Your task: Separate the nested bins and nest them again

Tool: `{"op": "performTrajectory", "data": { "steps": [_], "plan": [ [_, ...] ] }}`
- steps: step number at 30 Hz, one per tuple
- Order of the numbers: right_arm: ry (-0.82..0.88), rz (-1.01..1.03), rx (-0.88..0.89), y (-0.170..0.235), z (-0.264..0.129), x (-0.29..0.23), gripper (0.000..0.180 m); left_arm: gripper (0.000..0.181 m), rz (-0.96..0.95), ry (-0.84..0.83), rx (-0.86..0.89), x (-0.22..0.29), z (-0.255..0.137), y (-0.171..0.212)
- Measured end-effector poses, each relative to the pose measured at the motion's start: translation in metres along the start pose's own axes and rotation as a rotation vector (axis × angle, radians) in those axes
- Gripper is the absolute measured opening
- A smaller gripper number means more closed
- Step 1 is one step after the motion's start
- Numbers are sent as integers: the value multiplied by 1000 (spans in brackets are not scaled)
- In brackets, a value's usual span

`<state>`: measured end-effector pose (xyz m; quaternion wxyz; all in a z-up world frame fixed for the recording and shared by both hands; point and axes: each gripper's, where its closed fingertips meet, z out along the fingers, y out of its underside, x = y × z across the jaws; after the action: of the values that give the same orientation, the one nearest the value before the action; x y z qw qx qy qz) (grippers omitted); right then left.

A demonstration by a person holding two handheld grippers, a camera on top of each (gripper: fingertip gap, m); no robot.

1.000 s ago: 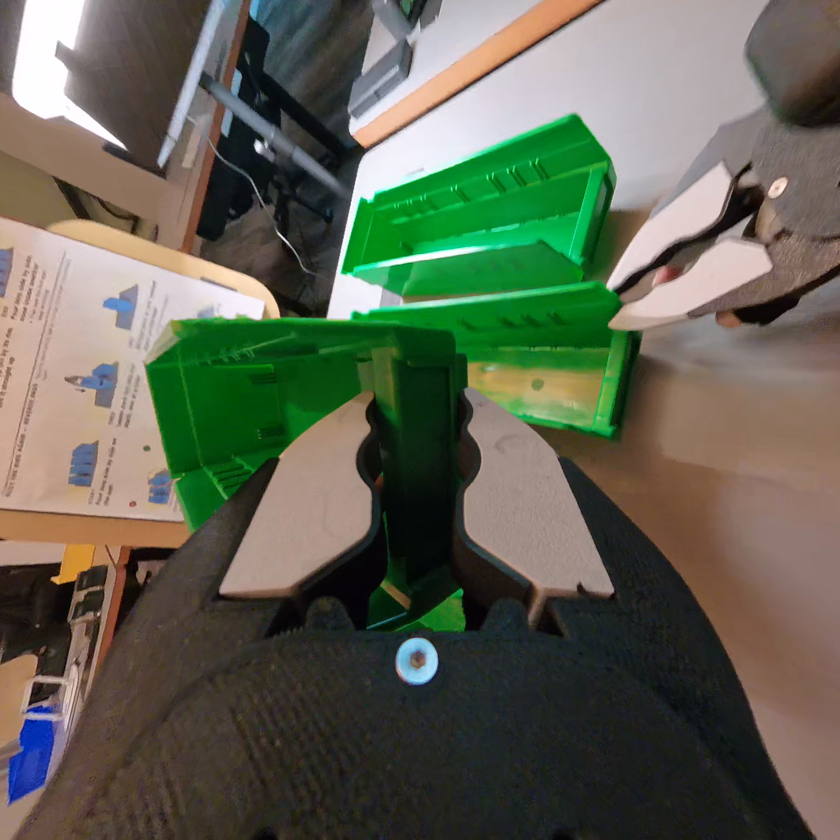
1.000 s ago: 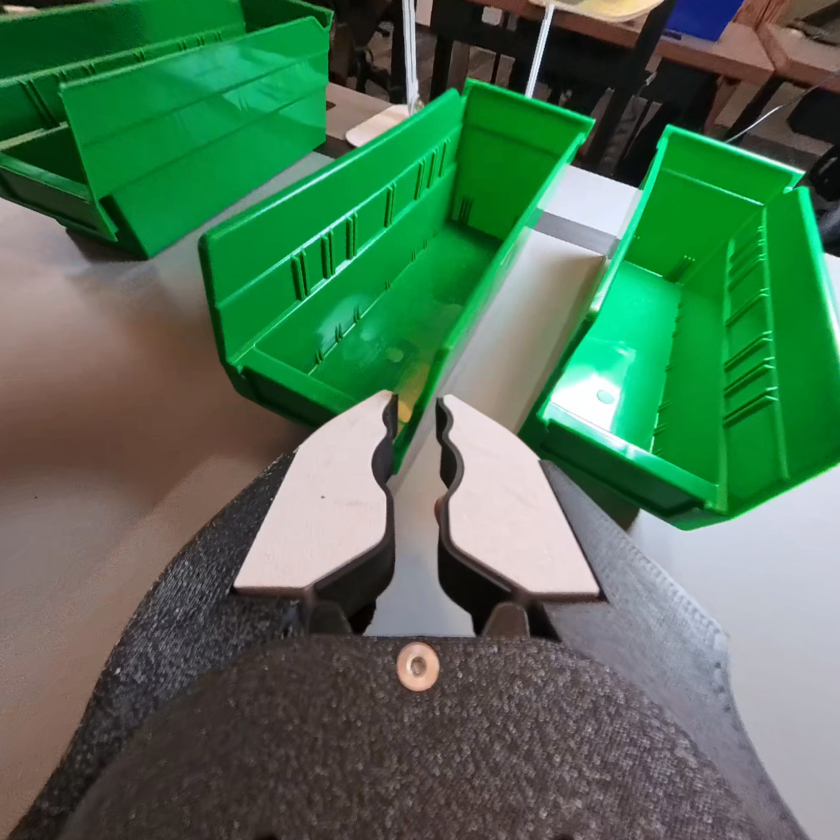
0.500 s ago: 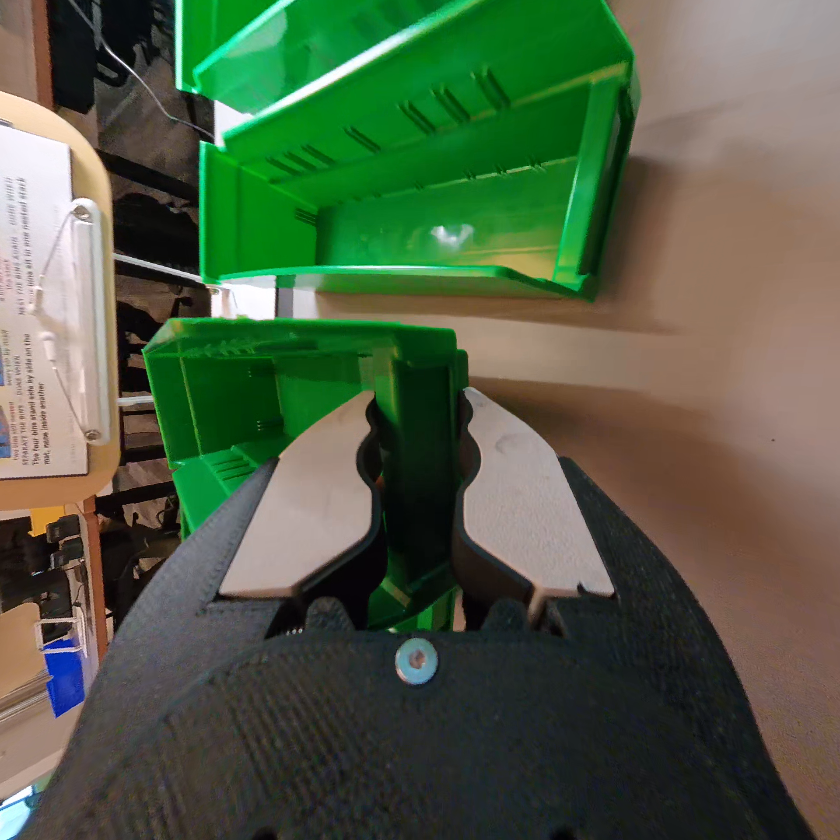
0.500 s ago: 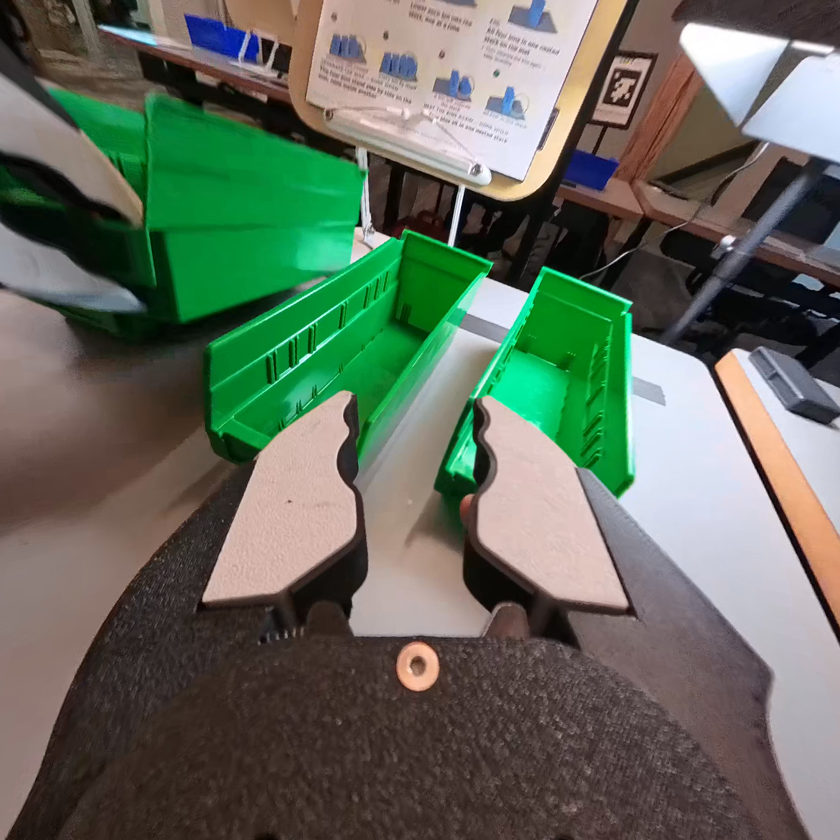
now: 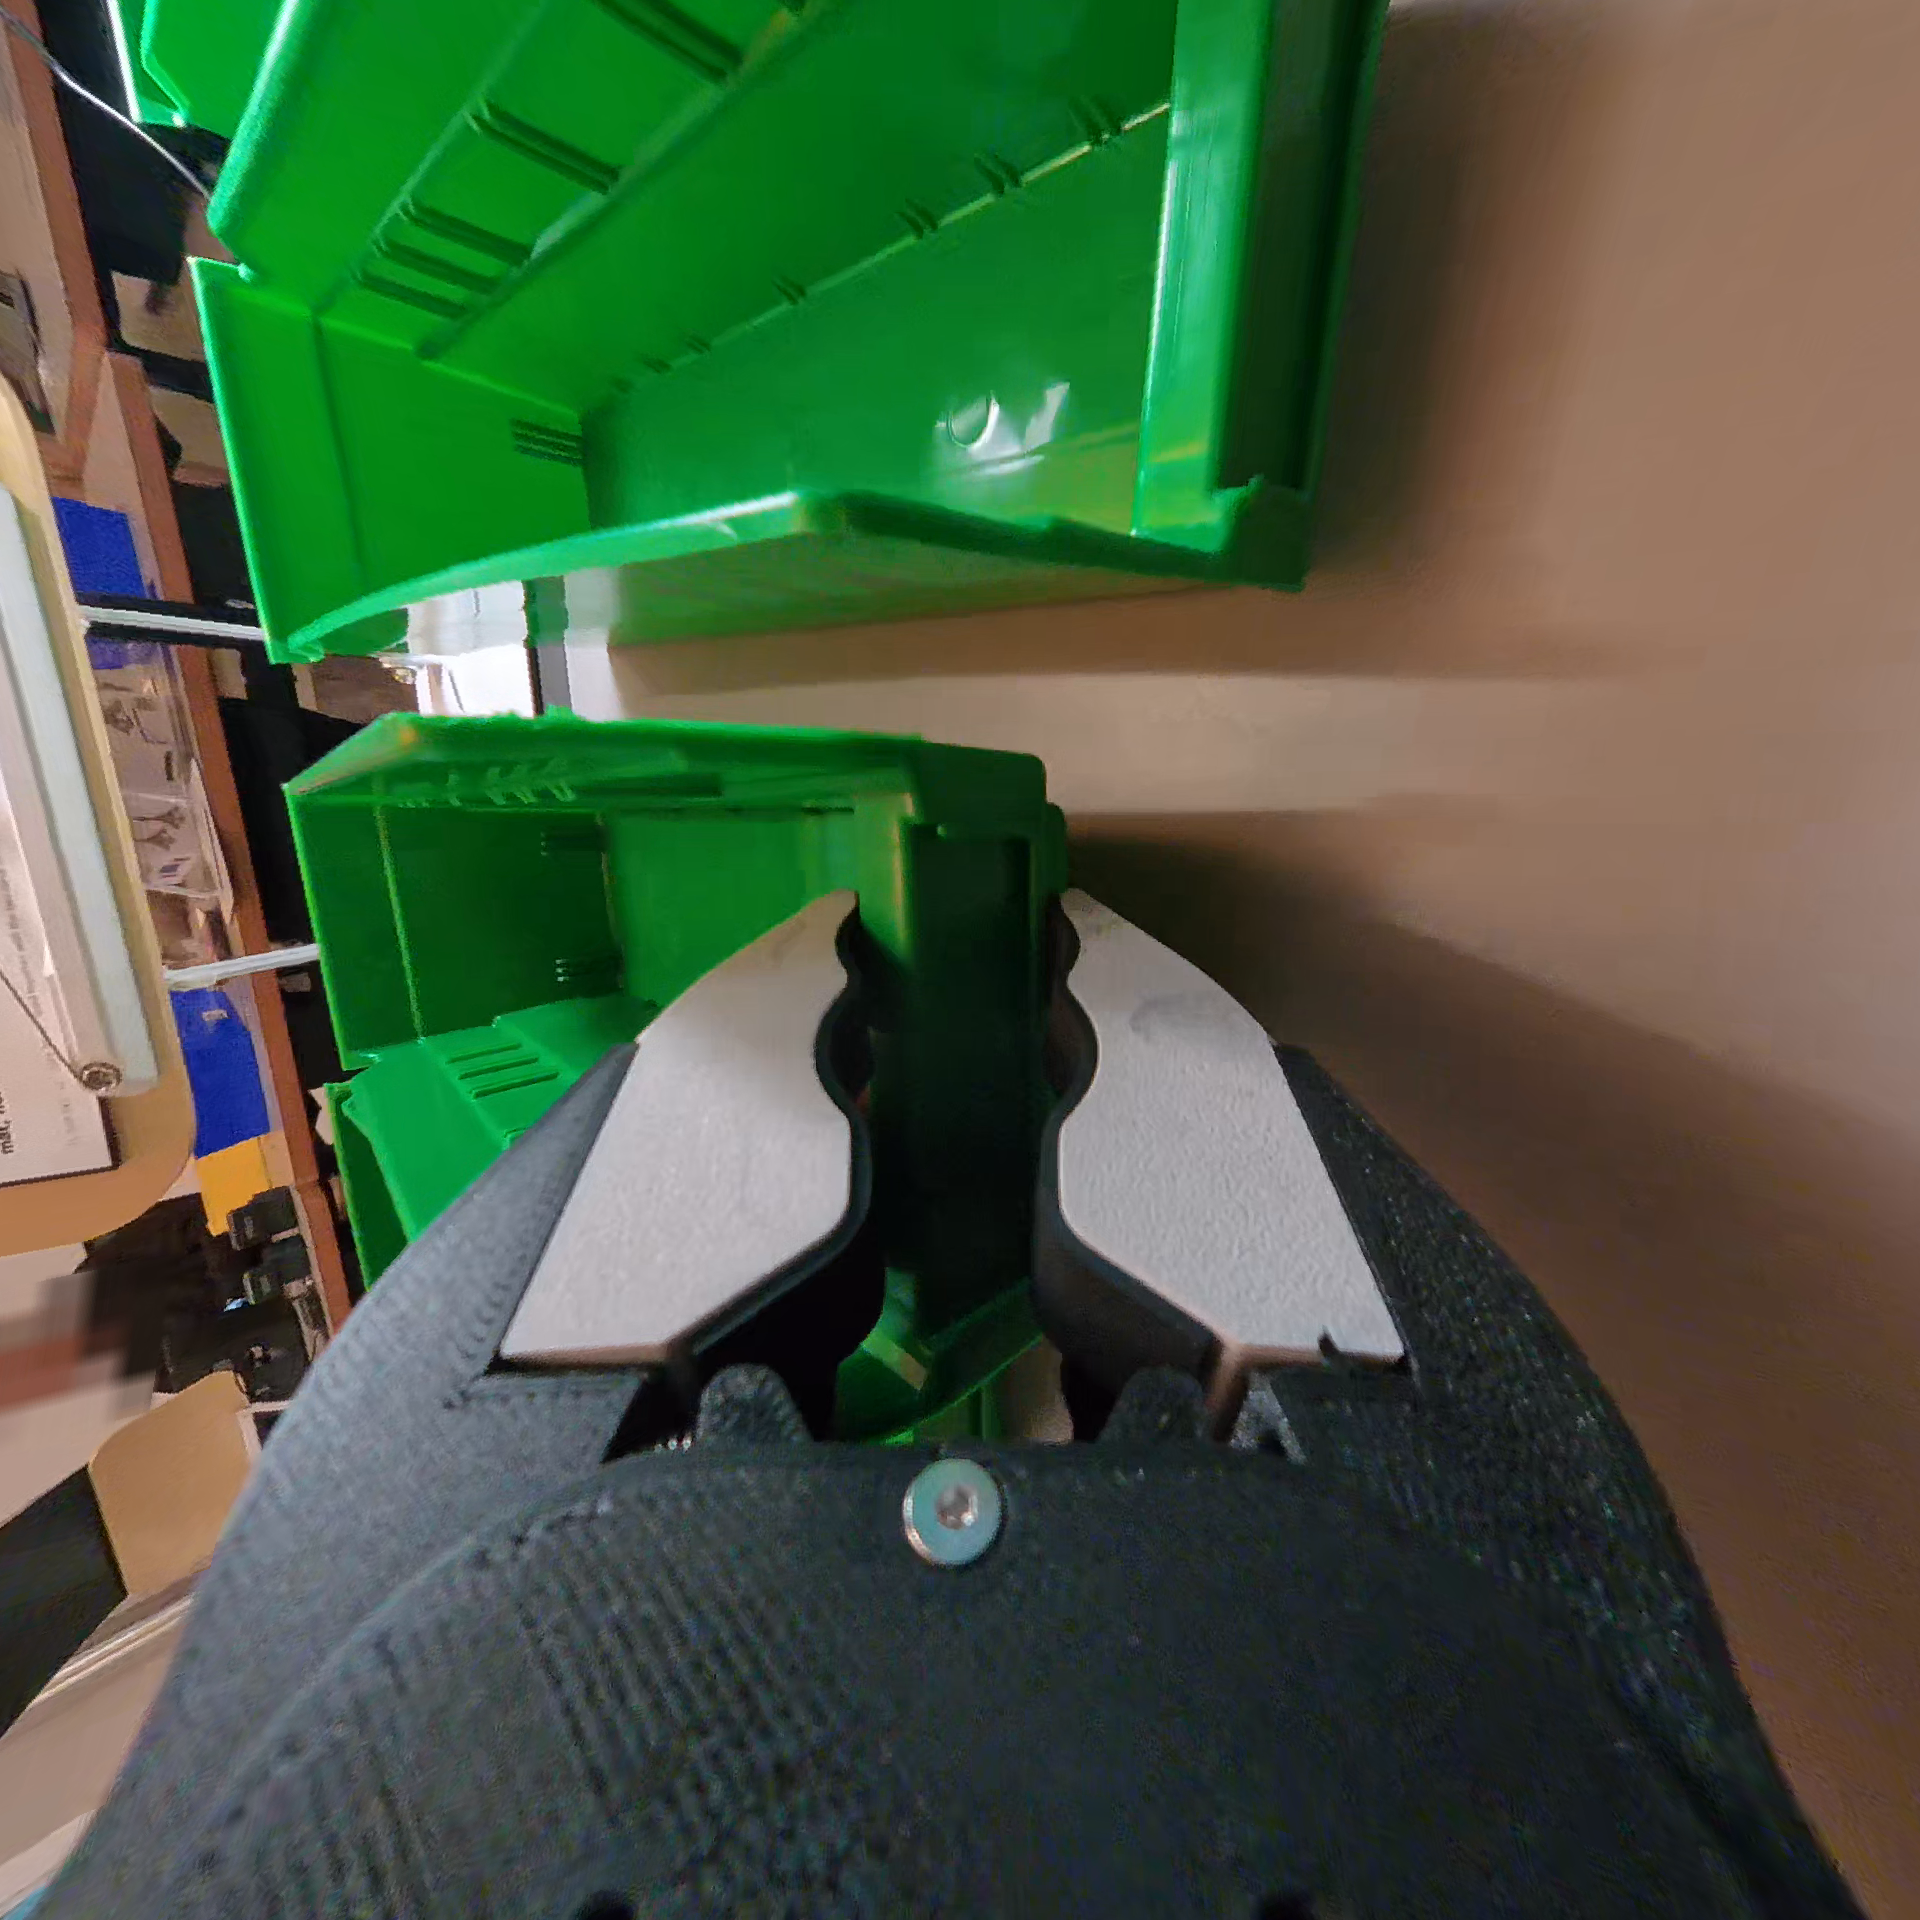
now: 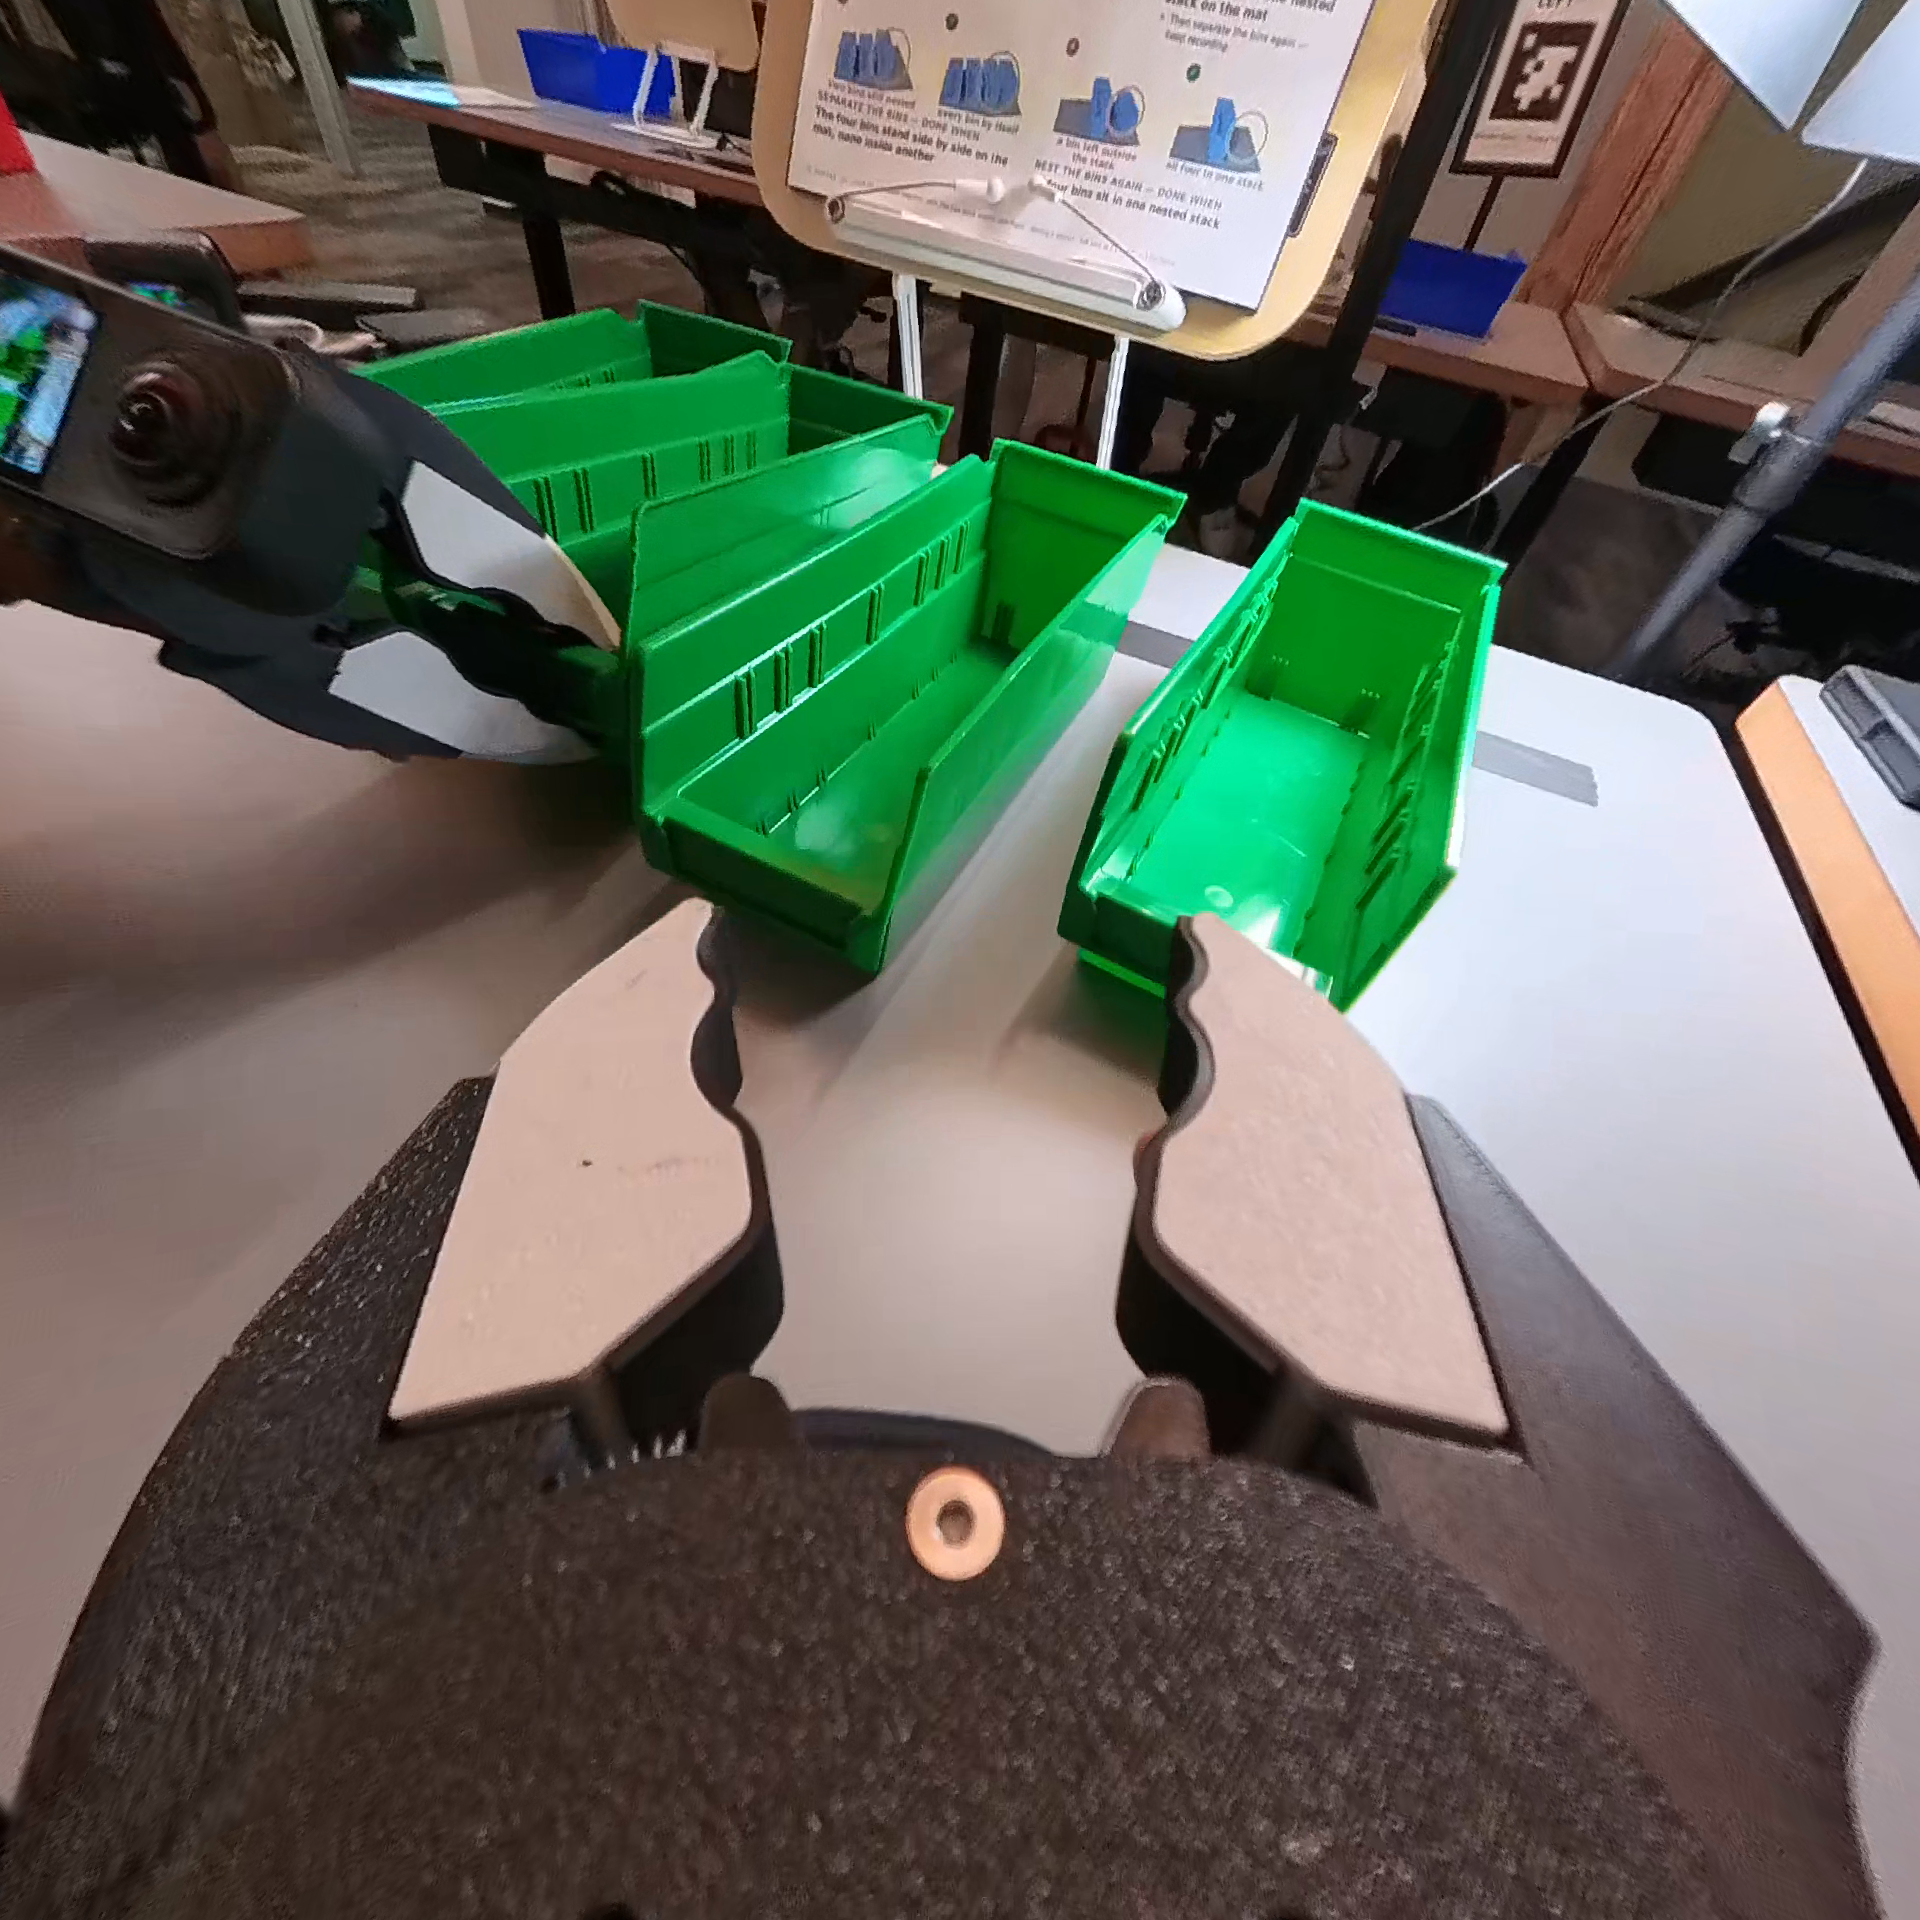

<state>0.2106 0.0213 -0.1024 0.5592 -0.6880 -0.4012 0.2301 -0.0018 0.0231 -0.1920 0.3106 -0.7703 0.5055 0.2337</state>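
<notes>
My left gripper (image 5: 961, 914) is shut on the front wall of a green bin (image 5: 468, 914) that has a second green bin (image 5: 436, 1143) nested with it. In the right wrist view the left gripper (image 6: 603, 686) holds this stack (image 6: 644, 436) at the left, low over the table, its side close against a single green bin (image 6: 894, 707). That single bin also shows in the left wrist view (image 5: 831, 416). Another single green bin (image 6: 1299, 748) stands to the right, apart. My right gripper (image 6: 951, 925) is open and empty, just in front of the two single bins.
The bins stand on a pale grey table (image 6: 1558, 1039) with a grey tape strip (image 6: 1538, 769) near its far edge. An instruction board on a stand (image 6: 1039, 135) rises behind the bins. A wood-edged table (image 6: 1829, 883) adjoins at the right. The gap from one gripper's tips to the other's is roughly 25 centimeters.
My right gripper has opened wide and drawn back from the middle bin's wall. My left gripper has carried the nested stack close beside the middle bin.
</notes>
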Motion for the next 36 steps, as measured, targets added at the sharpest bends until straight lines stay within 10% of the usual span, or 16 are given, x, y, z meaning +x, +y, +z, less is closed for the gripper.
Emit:
{"op": "performTrajectory", "data": {
  "steps": [19, 28, 36],
  "plan": [
    [-77, 0, -50, 17, 9, -19, 80, 34, 87, -5, 55, 15, 21, 11],
    [-126, -60, -123, 36, 22, -21, 63, 52, -309, -37, 492, 0, -66, -24],
    [-220, -261, -253, 58, 71, -51, 43, 48, -671, -110, 623, -14, -122, 47]
  ]
}}
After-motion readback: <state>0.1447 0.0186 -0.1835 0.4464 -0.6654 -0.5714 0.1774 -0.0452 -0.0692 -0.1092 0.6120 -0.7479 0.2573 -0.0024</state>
